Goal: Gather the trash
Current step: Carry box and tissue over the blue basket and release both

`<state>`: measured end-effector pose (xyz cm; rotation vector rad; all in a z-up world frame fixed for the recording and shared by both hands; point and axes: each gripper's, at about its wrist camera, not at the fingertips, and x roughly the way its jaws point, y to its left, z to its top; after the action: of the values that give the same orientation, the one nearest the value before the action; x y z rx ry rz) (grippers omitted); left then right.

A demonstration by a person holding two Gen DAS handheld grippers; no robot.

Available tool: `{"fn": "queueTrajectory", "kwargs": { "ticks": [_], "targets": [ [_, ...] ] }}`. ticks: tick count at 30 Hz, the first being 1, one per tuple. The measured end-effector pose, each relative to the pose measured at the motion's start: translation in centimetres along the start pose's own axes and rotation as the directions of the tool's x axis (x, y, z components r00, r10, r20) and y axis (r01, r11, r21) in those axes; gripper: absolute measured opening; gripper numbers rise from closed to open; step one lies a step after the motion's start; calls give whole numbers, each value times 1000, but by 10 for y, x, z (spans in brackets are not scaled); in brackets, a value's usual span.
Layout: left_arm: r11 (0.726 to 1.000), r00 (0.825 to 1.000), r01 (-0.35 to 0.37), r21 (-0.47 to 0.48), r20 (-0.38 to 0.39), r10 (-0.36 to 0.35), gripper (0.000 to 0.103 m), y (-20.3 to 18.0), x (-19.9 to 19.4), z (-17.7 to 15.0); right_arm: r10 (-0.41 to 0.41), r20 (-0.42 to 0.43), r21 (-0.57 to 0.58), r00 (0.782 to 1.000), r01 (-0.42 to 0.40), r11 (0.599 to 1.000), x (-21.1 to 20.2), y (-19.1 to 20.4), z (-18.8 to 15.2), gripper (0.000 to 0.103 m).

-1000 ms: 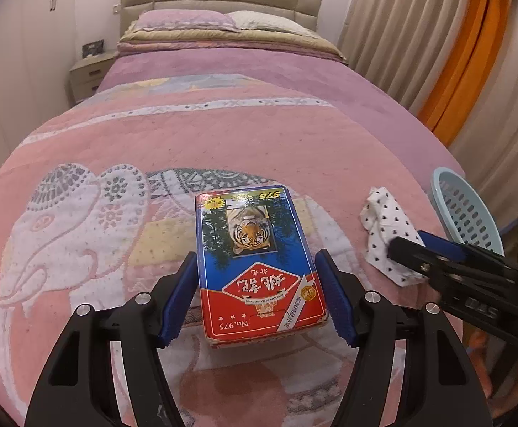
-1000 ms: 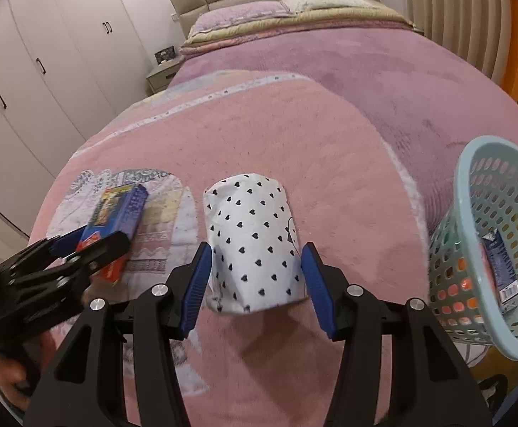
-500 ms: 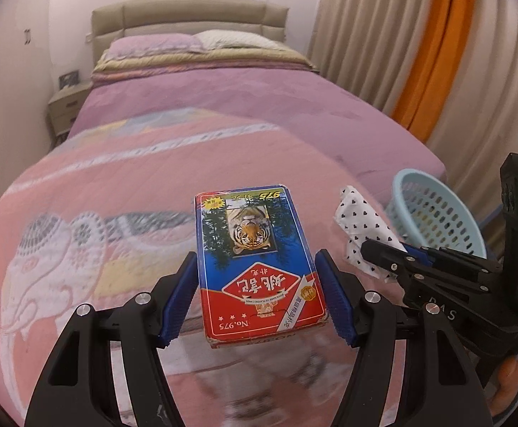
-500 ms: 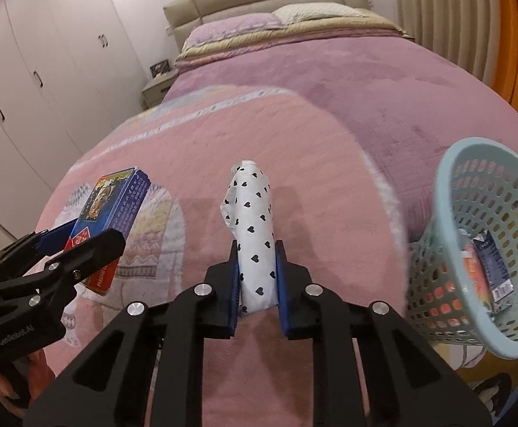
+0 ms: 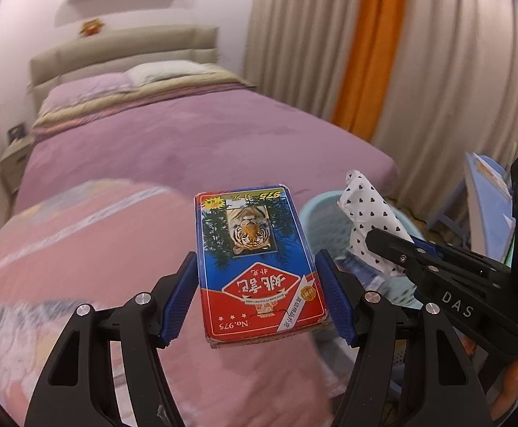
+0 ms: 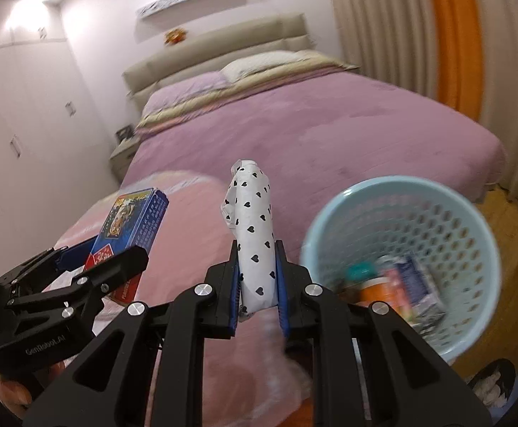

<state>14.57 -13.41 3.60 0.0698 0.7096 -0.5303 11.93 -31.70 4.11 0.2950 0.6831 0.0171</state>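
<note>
The left tool (image 5: 259, 295), black with blue ribbed pads, is clamped on a red-and-blue cardboard card box with a tiger picture (image 5: 257, 267). The pads press the box's two long sides, and the box is held face up above the foot of the bed (image 5: 188, 142), clear of the pink patterned quilt (image 5: 81, 249) below it. In the right wrist view the same box (image 6: 131, 227) shows at the left, tilted, with the left tool (image 6: 91, 267) gripping its lower end.

The right tool (image 6: 257, 284) is closed tight on a white paper packet printed with small black hearts (image 6: 253, 227). The packet is squeezed narrow between the pads and stands up beyond them, its crumpled top pointing toward the headboard. From the left wrist view this packet (image 5: 369, 227) sits in front of the light-blue perforated plastic basket (image 5: 316, 224), with the right tool (image 5: 415, 252) reaching in from the right edge.

The basket (image 6: 479, 235) stands on the wooden floor beside the foot of the bed, just right of the right tool. Its round mouth faces the camera, and several pieces of rubbish (image 6: 394, 288) lie in its bottom, blurred; an orange item and a blue-white carton can be made out. Beige curtains with an orange panel (image 6: 451, 35) hang behind the basket, past the purple bedspread (image 6: 330, 128).
</note>
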Motion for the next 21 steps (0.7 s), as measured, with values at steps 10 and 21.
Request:
{"fn": "queueTrajectory", "kwargs": {
  "ticks": [10, 21],
  "targets": [
    [982, 990, 141, 125, -20, -139, 64, -86, 53, 28, -142, 8, 165, 990, 139, 976, -15, -92, 12, 15],
    [970, 976, 200, 141, -121, -183, 65, -113, 115, 32, -232, -67, 269, 970, 242, 932, -8, -152, 9, 15]
  ]
}}
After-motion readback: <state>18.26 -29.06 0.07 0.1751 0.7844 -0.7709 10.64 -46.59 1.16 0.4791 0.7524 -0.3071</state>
